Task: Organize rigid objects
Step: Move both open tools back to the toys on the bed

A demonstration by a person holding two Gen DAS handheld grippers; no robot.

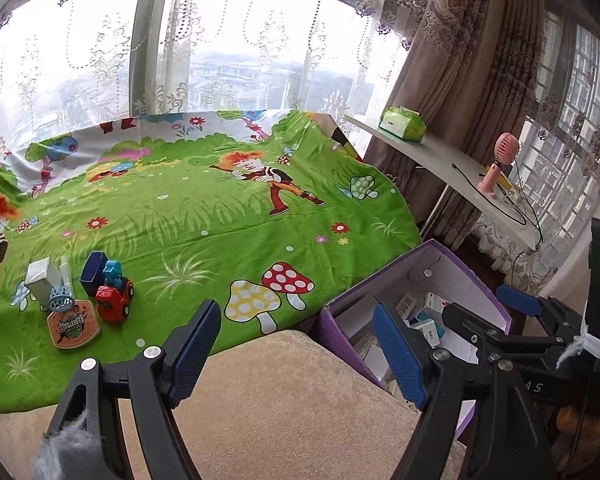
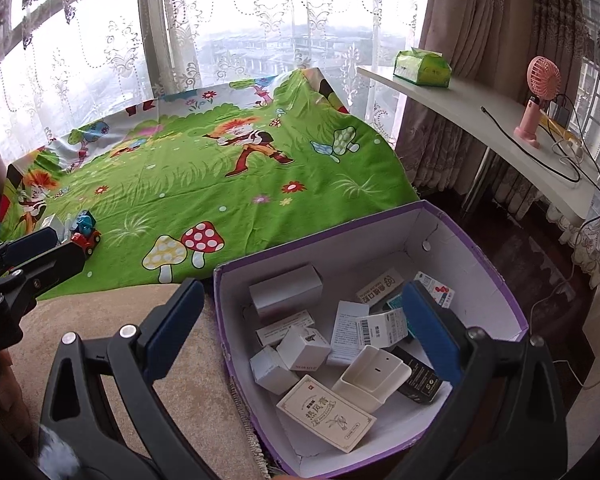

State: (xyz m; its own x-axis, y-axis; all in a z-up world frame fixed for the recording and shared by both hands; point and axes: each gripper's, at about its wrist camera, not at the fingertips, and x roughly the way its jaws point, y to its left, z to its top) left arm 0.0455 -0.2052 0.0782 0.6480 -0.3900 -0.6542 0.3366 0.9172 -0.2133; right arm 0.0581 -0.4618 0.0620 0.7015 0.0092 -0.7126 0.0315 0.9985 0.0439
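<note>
Both grippers empty at this moment. My right gripper (image 2: 300,328) hangs over the purple box (image 2: 496,276), jaws spread about as wide as they go, nothing between the pads; I read this as the posture just after a drop, since the box below is already loaded with small cartons (image 2: 296,346) and a cream plastic holder (image 2: 370,374), all lying loose and overlapping. My left gripper (image 1: 296,356) is moderately open, also holding nothing, aimed over the beige cushion (image 1: 276,400) toward the cloth.

Remaining task items: a cluster at the left of the green cartoon cloth (image 1: 220,220), well apart from the box. It comprises a red toy truck (image 1: 114,300) with a blue part on top, a white carton (image 1: 42,280) standing upright, a small blue hoop (image 1: 60,303) and a basketball-print card (image 1: 74,326), all close together or touching. Likely left there only because not yet collected.

Surface: the cloth drapes a bed-like platform against a large window with lace curtains (image 1: 100,64). To the right, a white desk (image 1: 440,156) carries a green tissue pack (image 1: 403,124), a pink fan (image 1: 500,160) and cables. The box sits at the cushion's right edge, within easy reach of both hands.
</note>
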